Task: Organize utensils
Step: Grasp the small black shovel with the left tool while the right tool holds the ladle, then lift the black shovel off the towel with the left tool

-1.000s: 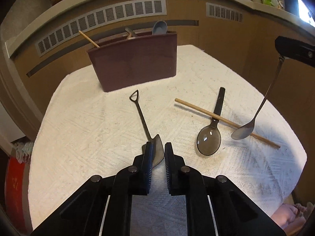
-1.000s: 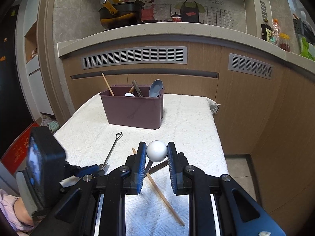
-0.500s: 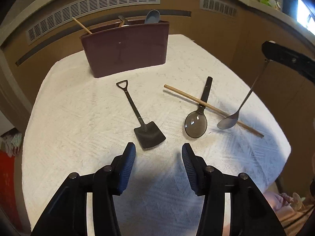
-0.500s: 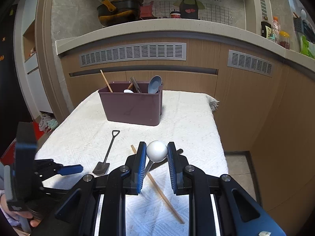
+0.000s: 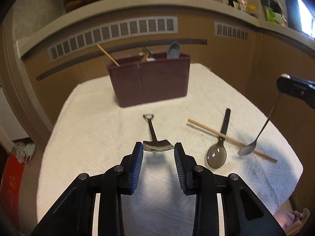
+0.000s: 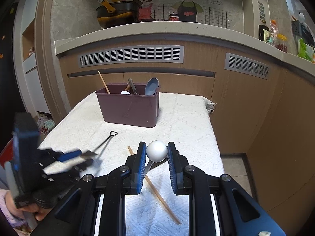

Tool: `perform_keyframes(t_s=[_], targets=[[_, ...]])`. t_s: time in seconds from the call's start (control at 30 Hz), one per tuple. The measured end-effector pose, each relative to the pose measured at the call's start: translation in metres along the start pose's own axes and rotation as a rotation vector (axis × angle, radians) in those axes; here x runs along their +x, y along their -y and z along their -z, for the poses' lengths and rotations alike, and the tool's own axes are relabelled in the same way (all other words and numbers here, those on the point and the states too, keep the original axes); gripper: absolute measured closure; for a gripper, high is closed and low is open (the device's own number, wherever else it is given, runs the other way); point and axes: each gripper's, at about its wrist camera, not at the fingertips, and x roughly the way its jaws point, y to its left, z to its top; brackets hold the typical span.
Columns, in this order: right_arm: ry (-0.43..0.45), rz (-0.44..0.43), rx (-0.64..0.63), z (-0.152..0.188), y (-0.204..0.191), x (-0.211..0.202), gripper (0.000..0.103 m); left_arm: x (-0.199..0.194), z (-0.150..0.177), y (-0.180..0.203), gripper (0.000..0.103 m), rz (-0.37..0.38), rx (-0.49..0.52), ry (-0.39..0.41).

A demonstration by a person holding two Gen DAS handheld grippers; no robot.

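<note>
A dark shovel-shaped spoon (image 5: 155,135) lies on the white cloth, its blade between the fingers of my open left gripper (image 5: 158,151). It also shows in the right wrist view (image 6: 106,140). My right gripper (image 6: 156,152) is shut on the white ball end (image 6: 157,151) of a metal spoon (image 5: 261,129) that hangs bowl-down above the cloth. A dark translucent spoon (image 5: 219,147) lies under a wooden chopstick (image 5: 230,138). The maroon utensil bin (image 5: 149,80) stands at the back with several utensils in it.
The table under the white cloth (image 5: 94,133) ends close on the right and front. Wooden cabinets with vent grilles (image 6: 132,56) and a counter stand behind. The left gripper (image 6: 59,157) shows blurred at the left of the right wrist view.
My left gripper opened, pulled back, then came forward and down so the shovel blade lies between its fingers. The right gripper kept the metal spoon nearly still.
</note>
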Motion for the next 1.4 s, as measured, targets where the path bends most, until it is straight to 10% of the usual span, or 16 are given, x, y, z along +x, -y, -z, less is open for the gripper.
perform_keyframes(t_s=[0.3, 0.33, 0.63, 0.9, 1.1, 1.4], targets=[[0.026, 0.003, -0.021, -0.01, -0.003, -0.004, 0.084, -0.038, -0.039, -0.03, 0.072, -0.048, 0.005, 0.181], [0.028, 0.003, -0.022, -0.011, -0.004, -0.005, 0.084, -0.038, -0.043, -0.031, 0.093, -0.047, 0.006, 0.185], [0.026, -0.035, -0.029, -0.019, -0.007, -0.004, 0.084, -0.036, -0.053, -0.048, 0.094, -0.004, -0.053, 0.163], [-0.015, -0.038, -0.029, -0.017, -0.008, 0.008, 0.084, -0.002, -0.035, -0.106, 0.09, -0.035, -0.242, -0.038], [-0.03, -0.035, -0.051, -0.017, -0.014, 0.019, 0.084, 0.032, -0.004, -0.153, 0.054, -0.071, -0.476, -0.223], [-0.033, -0.039, -0.117, -0.02, -0.032, 0.046, 0.084, 0.105, -0.018, -0.194, 0.05, -0.142, -0.702, -0.32]])
